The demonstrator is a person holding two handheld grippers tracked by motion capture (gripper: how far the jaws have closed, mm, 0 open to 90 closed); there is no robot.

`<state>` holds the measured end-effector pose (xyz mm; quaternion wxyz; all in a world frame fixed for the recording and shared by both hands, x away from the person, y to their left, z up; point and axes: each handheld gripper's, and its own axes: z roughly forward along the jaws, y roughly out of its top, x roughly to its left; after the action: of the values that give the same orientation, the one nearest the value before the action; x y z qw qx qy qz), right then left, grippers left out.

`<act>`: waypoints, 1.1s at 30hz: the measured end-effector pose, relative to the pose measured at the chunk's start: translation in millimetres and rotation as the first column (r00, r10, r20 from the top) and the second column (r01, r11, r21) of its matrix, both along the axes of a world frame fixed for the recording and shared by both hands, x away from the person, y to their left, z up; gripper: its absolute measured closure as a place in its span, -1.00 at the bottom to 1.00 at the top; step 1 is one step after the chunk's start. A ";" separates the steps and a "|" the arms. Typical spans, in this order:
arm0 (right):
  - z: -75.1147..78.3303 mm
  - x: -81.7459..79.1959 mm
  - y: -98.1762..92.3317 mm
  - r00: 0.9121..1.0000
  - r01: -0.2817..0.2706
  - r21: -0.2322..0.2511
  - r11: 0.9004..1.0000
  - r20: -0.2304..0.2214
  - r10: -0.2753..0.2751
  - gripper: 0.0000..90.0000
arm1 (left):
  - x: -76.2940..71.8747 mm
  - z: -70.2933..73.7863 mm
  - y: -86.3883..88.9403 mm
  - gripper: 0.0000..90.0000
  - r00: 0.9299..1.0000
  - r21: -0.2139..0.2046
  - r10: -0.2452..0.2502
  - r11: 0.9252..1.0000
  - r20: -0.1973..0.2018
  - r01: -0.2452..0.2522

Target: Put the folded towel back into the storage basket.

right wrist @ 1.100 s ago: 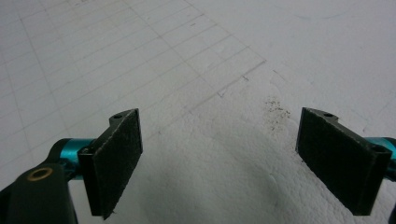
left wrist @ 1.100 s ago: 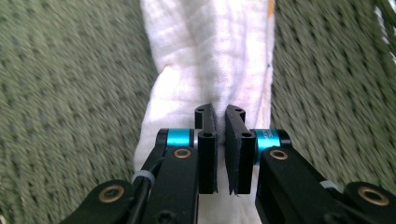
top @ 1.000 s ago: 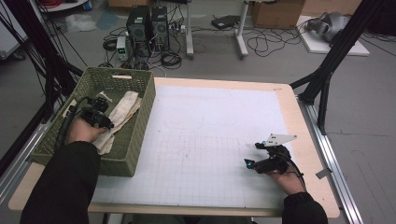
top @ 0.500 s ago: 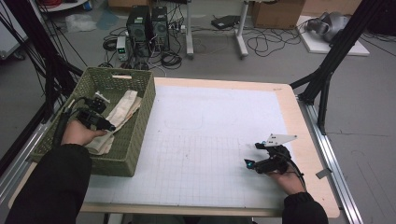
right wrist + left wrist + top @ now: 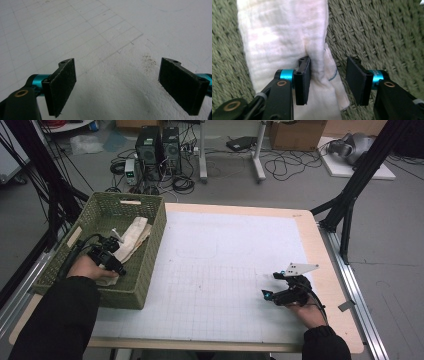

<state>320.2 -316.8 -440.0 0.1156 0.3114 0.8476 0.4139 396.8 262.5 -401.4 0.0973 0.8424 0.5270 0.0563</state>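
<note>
Left gripper view: my left gripper has just been spreading its jaws over the folded white cloth lying in the green woven basket, a fold between them unpinched. My right gripper rests spread over the white gridded table.

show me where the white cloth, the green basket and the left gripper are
white cloth (image 5: 134, 234): high view, middle of the folded cloth.
green basket (image 5: 152, 255): high view, its woven right wall.
left gripper (image 5: 327, 80): left gripper view, midway between its open fingertips.

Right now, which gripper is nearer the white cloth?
Left. The left gripper is in the basket, open jaws astride the white cloth. The right gripper rests far across the table.
</note>
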 end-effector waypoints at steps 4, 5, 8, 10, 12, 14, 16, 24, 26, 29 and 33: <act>0.9 -0.1 0.3 1.000 0.000 0.001 1.000 0.008 0.000 -0.69 | -1.0 -0.1 -3.5 0.74 0.999 0.099 -0.020 0.995 0.029 0.017; 1.2 -0.2 -0.1 1.000 -0.002 0.001 1.000 0.011 0.002 -0.69 | -0.9 0.4 -3.4 0.79 1.000 0.098 -0.012 0.995 0.027 0.010; 1.3 0.0 -0.8 1.000 0.002 0.005 1.000 0.008 -0.002 -0.69 | -1.4 5.7 -2.0 0.85 1.000 0.057 0.008 0.998 0.013 -0.009; 0.9 0.5 -0.9 1.000 0.007 0.009 1.000 0.004 -0.007 -0.69 | -3.1 12.4 -2.5 0.85 1.000 -0.012 0.012 1.000 0.023 -0.012; 0.6 0.8 -0.6 1.000 0.004 0.005 1.000 0.005 -0.004 -0.69 | -4.6 18.0 -5.3 0.85 1.000 -0.088 -0.002 0.996 0.001 0.002; 0.6 0.8 -0.2 1.000 0.003 0.003 1.000 0.008 -0.003 -0.69 | -5.4 19.8 -8.7 0.85 1.000 -0.153 -0.009 0.988 0.004 0.010; 0.8 0.2 0.6 1.000 0.000 0.005 1.000 0.006 0.000 -0.69 | -3.9 13.2 -12.3 0.76 0.999 -0.136 -0.030 0.990 -0.037 0.025; 0.4 0.6 1.3 1.000 -0.005 0.002 1.000 0.002 0.005 -0.68 | -1.9 21.6 -4.3 0.64 1.000 -0.196 0.025 0.980 0.020 -0.020; 0.6 0.6 1.2 1.000 -0.007 -0.001 1.000 0.006 0.007 -0.68 | -0.5 18.2 -3.6 0.78 1.000 -0.176 0.027 0.984 0.006 -0.026; 1.0 0.4 0.6 1.000 -0.004 0.004 1.000 0.004 0.004 -0.68 | -0.6 6.8 -6.9 0.75 1.000 -0.135 -0.009 0.991 -0.030 0.005; 0.9 0.2 1.1 1.000 -0.007 0.002 1.000 0.005 0.007 -0.68 | -0.2 2.2 -9.2 0.72 0.999 -0.124 -0.018 0.992 -0.039 0.013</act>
<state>320.4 -315.6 -439.0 0.1159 0.3075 0.8479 0.4159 396.6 253.3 -399.2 0.1391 0.8398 0.5248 0.0060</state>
